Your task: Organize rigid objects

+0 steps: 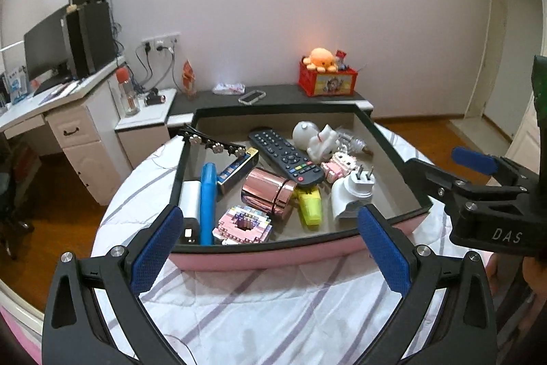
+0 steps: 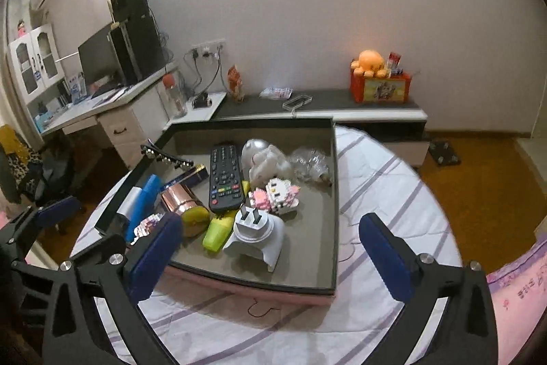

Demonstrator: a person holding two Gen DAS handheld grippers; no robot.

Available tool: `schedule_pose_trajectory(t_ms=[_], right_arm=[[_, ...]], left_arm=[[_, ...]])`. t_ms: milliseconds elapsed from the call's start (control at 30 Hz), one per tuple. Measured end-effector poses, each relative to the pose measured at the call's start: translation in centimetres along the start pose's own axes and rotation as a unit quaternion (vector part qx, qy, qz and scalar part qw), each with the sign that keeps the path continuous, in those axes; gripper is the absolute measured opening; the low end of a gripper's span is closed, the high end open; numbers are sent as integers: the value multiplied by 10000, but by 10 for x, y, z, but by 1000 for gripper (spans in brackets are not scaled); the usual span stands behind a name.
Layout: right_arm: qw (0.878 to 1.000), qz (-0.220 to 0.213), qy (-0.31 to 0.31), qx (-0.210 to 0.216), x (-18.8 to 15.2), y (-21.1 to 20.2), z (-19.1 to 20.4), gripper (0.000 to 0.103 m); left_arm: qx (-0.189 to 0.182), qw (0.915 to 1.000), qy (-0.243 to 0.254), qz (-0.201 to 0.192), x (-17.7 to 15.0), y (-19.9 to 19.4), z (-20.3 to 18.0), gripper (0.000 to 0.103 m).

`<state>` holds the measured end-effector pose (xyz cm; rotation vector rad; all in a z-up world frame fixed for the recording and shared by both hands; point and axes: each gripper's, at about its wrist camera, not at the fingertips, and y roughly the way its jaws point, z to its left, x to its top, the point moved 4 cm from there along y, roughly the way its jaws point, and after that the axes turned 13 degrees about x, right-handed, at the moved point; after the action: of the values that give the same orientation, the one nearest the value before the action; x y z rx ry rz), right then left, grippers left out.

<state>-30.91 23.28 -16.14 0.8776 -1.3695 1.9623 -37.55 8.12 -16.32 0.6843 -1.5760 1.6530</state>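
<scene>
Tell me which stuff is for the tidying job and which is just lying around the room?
For the job:
- box
- TV remote
- white plug adapter
- rose-gold tin
- cat figurine
- blue case

Just lying about:
- orange octopus plush
- red crate
- phone
- monitor
- bottle

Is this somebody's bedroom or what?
Probably a bedroom or study at home. A desk with a monitor stands by the wall, a plush octopus sits on a red box, and the tray of toys rests on striped bedding.
</scene>
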Motion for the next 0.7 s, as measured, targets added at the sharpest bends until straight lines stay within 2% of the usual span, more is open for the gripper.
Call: schedule_pose_trajectory(t_ms=[67, 100, 233, 267, 367, 467, 700], right_arm=[[10000, -33, -40, -26, -1, -7, 1, 103], [9999, -72, -69, -76, -1, -11, 2, 103], [9996, -252, -33, -108, -5, -28, 4, 103], [9995, -280, -30, -109, -6, -30, 5, 103], [9997, -236, -22, -59, -13, -37, 8, 103], [9996, -290, -44, -23, -19, -46, 14, 103], [9993, -340, -144, -17, -26, -60, 26, 103]], left_arm=[[43, 9997, -169, -181, -2, -10, 3, 103], [181, 9990, -290, -291, -3, -15, 7, 103], [996, 9897, -804, -634, -2, -27, 23, 103], [985, 9893, -900, -597, -3, -27, 26, 103], [511, 9929, -1036, -267, -6, -24, 29, 103], [440, 9922, -1143, -244, -11, -30, 31, 103], [309, 9960, -800, -240, -18, -48, 22, 103]])
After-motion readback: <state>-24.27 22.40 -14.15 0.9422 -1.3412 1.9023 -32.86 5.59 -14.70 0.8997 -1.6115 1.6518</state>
